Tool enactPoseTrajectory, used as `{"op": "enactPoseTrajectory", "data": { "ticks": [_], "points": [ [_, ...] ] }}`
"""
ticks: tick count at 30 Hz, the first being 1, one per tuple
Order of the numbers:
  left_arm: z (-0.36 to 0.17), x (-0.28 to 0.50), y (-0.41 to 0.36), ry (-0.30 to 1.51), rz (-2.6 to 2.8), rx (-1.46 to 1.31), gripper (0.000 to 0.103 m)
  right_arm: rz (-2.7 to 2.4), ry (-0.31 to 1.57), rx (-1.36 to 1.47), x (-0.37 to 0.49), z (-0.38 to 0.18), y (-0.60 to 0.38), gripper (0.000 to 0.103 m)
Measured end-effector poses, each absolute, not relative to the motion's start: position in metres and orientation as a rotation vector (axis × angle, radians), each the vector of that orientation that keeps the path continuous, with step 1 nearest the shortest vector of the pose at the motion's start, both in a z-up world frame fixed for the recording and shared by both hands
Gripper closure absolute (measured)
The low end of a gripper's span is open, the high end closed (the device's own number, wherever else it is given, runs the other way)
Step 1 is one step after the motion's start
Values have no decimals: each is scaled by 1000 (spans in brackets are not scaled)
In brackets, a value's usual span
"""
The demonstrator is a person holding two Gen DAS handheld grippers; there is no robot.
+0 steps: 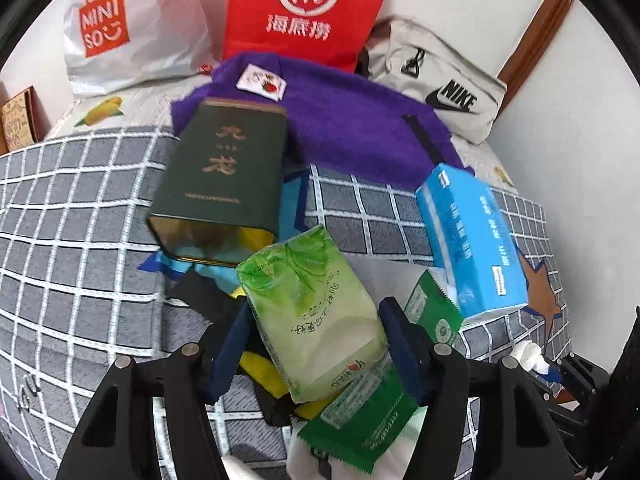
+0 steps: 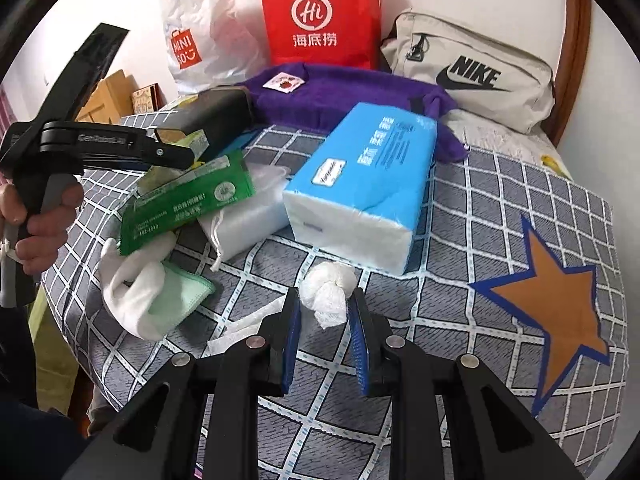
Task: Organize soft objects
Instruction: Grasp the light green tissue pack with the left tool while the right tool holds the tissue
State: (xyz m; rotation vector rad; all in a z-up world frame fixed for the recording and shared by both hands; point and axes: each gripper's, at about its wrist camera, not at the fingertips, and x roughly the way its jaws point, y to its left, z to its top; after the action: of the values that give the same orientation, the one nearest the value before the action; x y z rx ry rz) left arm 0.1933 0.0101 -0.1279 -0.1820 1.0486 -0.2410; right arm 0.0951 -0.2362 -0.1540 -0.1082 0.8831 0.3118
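The left tool (image 1: 316, 332) has its two blue pads pressed on a soft green tissue pack (image 1: 316, 316), one pad on each side, so the pack sits right between the fingers and is lifted above the bed (image 1: 72, 208). Just past the pack is the open mouth of a dark green tin (image 1: 222, 176), which lies tilted on its side. A dark green wipes packet (image 1: 360, 420) lies under the held pack, near the right finger. The right tool (image 2: 325, 312) is open, with its pads apart, and a small white cloth ball (image 2: 330, 290) sits between the fingertips. I cannot tell if the pads touch the ball. The ball rests on the gray checked bed cover (image 2: 480, 240). A big blue tissue pack (image 2: 360, 184) lies just behind the ball. To the left of the ball are a clear drawstring pouch (image 2: 244, 220), a white sock (image 2: 132, 280) and a light green cloth (image 2: 180, 292), all close together in a heap. A purple fuzzy bag (image 2: 340, 96) lies farther back. Behind it stand a red paper bag (image 2: 316, 16), a white MINISO bag (image 2: 200, 28) and a gray Nike bag (image 2: 472, 76). A brown star (image 2: 556, 304) is printed on the cover, to the right of the right tool.
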Motion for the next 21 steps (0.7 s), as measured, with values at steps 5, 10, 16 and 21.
{"op": "enactPoseTrajectory", "data": {
  "ticks": [5,10,16,21],
  "points": [
    [-111,183,22,1009,-257,-217,40,316,865,-103,92,-142,-234,79],
    [-100,178,34,991,-246,-228,40,324,851,-100,94,-130,-230,79],
    [-85,185,44,970,-229,-231,40,345,826,-99,108,-110,-226,79],
    [-73,197,50,958,-226,-244,40,357,812,-83,128,-94,-225,79]
  ]
}}
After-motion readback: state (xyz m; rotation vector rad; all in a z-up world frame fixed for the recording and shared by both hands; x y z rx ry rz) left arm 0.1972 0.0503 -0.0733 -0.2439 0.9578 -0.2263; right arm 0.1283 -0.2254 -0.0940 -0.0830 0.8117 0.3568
